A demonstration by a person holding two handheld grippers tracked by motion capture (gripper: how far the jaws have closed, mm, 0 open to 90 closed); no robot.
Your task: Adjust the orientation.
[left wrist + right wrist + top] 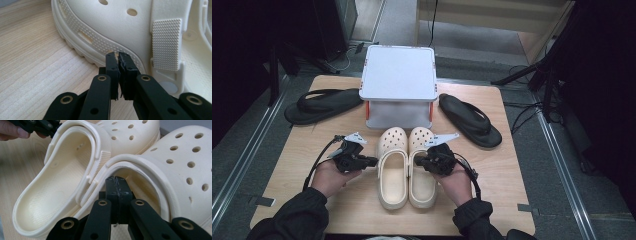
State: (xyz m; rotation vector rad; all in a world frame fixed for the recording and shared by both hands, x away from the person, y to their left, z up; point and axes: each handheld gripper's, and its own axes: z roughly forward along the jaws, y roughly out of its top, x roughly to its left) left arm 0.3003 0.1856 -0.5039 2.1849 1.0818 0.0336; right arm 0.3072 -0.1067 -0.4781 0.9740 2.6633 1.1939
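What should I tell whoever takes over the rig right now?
Left gripper: shut, empty, tips at the outer side of the left clog.
Right gripper: shut, empty, tips at the opening rim of the right clog.
Clogs: side by side on the table, toes toward the white stand.
Done: neither clog gripped.
Left: open the jaws, then grip the clogs.

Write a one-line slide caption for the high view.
Two shut grippers flank cream clogs before a white box.

A lab: wooden table [362,210] among floor cables [522,117] (dark curtains).
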